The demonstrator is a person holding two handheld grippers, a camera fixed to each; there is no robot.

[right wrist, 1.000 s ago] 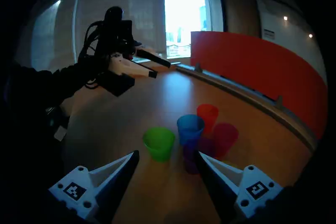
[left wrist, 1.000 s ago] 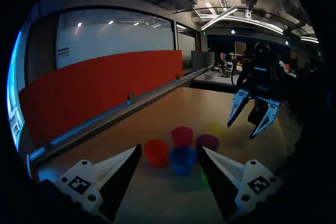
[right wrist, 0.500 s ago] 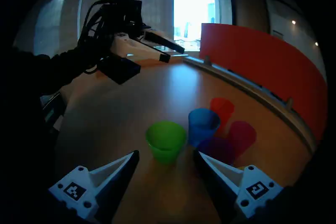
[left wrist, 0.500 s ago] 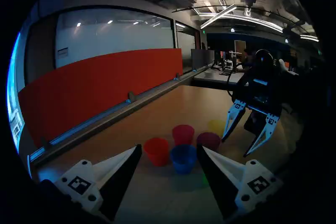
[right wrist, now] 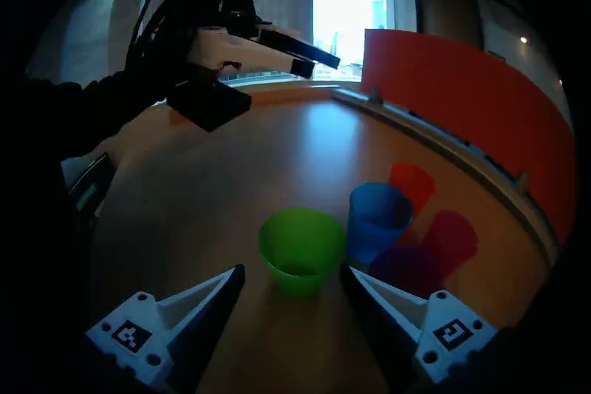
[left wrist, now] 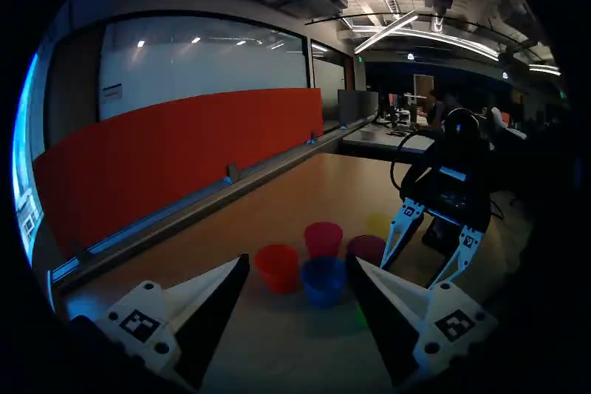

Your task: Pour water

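Sitting on the wooden bench [right wrist: 207, 187], a cluster of coloured cups is seen, and the blue cup [right wrist: 378, 211] is taken as the reference. The green cup [right wrist: 301, 250] is parked just beside the blue cup, right at the gap of the right tool [right wrist: 293, 269]. That tool's fingers are spread wide and no contact with the cup can be made out. An orange-red cup [right wrist: 411, 183] is tucked just behind the blue cup, with a pink cup [right wrist: 451, 237] and a purple cup [right wrist: 405, 270] packed in on its far side. The left tool [left wrist: 295, 259] is held wide open too, nothing gripped, with the blue cup just ahead of its fingertips. Water in any cup can't be made out tbh.
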